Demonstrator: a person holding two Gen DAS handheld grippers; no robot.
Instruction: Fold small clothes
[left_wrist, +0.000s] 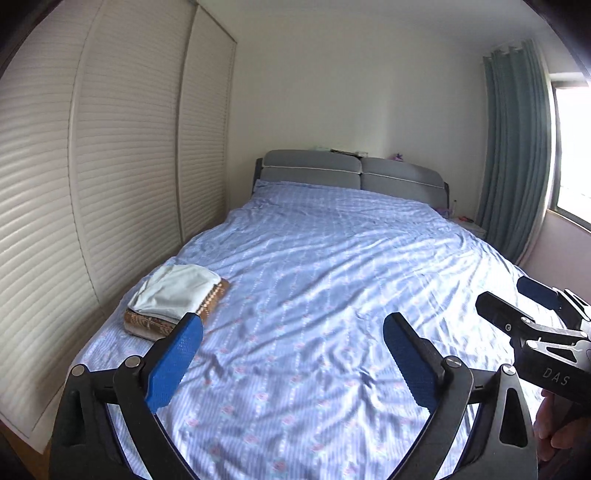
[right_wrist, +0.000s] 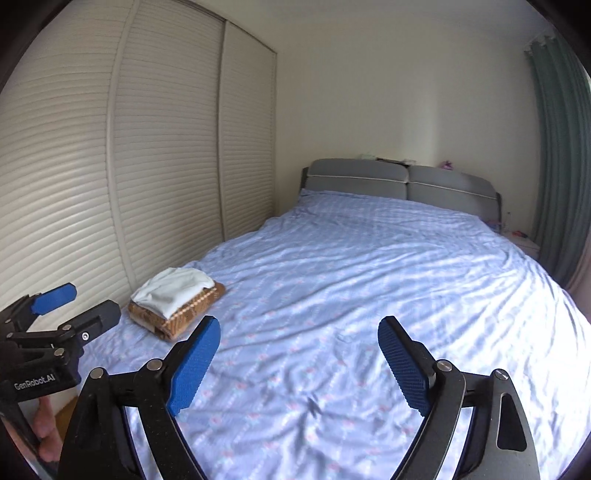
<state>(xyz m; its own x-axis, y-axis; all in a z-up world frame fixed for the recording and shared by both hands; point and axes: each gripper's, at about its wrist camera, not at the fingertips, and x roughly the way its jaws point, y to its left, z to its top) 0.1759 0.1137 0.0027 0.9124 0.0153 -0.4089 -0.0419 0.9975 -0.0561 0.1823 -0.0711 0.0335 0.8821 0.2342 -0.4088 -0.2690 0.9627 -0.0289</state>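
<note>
Both grippers hang over the bed (left_wrist: 332, 258) with jaws spread wide and nothing between them: the left gripper (left_wrist: 293, 365) and the right gripper (right_wrist: 297, 365). Only 1 pile of folded clothes (left_wrist: 173, 295) shows, a white piece on top of a brown patterned one, lying on the bed's left edge by the louvred wardrobe (left_wrist: 110, 166). It sits ahead and left of both, its long axis slanting toward the headboard; I judge the left gripper nearer.
</note>
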